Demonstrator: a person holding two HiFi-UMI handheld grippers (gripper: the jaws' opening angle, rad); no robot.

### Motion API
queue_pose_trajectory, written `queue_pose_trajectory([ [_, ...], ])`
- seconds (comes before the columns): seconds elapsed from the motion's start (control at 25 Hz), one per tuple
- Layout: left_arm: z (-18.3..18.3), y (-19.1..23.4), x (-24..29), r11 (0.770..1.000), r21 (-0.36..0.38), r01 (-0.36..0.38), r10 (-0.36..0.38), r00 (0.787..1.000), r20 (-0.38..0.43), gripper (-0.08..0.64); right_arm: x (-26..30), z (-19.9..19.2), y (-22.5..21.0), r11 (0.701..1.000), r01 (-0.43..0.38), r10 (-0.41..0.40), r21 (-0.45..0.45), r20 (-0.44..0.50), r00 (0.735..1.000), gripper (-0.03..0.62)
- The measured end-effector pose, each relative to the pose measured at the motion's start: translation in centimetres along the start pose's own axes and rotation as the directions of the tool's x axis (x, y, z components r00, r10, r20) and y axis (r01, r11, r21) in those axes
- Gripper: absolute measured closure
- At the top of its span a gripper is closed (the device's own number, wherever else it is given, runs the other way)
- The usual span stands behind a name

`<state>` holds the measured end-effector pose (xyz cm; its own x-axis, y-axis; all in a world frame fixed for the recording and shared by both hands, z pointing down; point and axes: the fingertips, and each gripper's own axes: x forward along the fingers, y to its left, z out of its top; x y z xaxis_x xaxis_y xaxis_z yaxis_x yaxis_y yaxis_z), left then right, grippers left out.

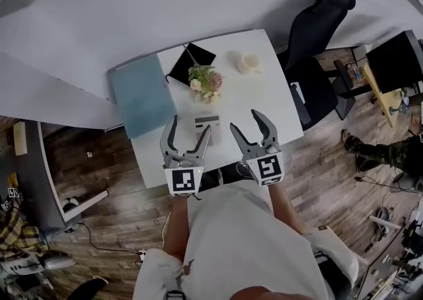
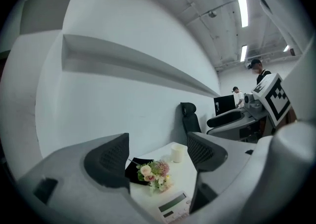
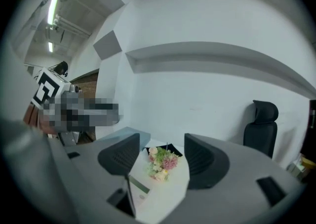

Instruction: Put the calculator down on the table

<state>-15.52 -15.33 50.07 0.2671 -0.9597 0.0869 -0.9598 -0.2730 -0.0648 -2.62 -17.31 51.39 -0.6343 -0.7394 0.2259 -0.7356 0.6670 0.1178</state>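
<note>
In the head view the light grey, flat rectangular calculator already lies face up on the white matt table, close to the middle of its near edge, so the put-down looks done. What remains is probably only to draw both tools clear without nudging it. The left gripper and the right gripper hang above that near edge with their jaws spread and nothing between them. Behind the calculator stands a small, soft bunch of pink and cream flowers. A thin black square pad lies at the far edge, a squat white cup sits towards the far right corner, and a smooth pale-blue board overhangs the left edge. In the left gripper view the ribbed dark pads stand wide apart and bare. The calculator's dark display strip shows low between them, well below the jaws. In the right gripper view the jaws are likewise parted and empty, with the calculator seen edge-on below the left pad. A black padded office chair stands beyond the table's right edge.
</note>
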Motion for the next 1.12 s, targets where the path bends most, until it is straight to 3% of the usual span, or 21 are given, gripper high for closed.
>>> queue_pose_trajectory([
  [0.16, 2.8, 0.2, -0.4, 1.000, 0.009, -0.009, 0.009, 0.999, 0.043, 0.189, -0.8, 3.4, -0.5, 0.999, 0.047, -0.045, -0.022, 0.070, 0.997, 0.268],
  [0.36, 3.6, 0.2, -0.5, 0.999, 0.040, 0.001, -0.003, 0.999, 0.053, 0.193, -2.0, 6.1, -1.1, 0.993, 0.104, -0.095, -0.051, 0.151, 0.984, 0.270],
  [1.12, 1.3, 0.2, 0.6, 0.999, -0.034, 0.041, -0.041, 0.999, 0.001, 0.198, -2.6, 3.7, -2.0, 0.990, 0.140, -0.138, -0.033, 0.058, 0.989, 0.287],
])
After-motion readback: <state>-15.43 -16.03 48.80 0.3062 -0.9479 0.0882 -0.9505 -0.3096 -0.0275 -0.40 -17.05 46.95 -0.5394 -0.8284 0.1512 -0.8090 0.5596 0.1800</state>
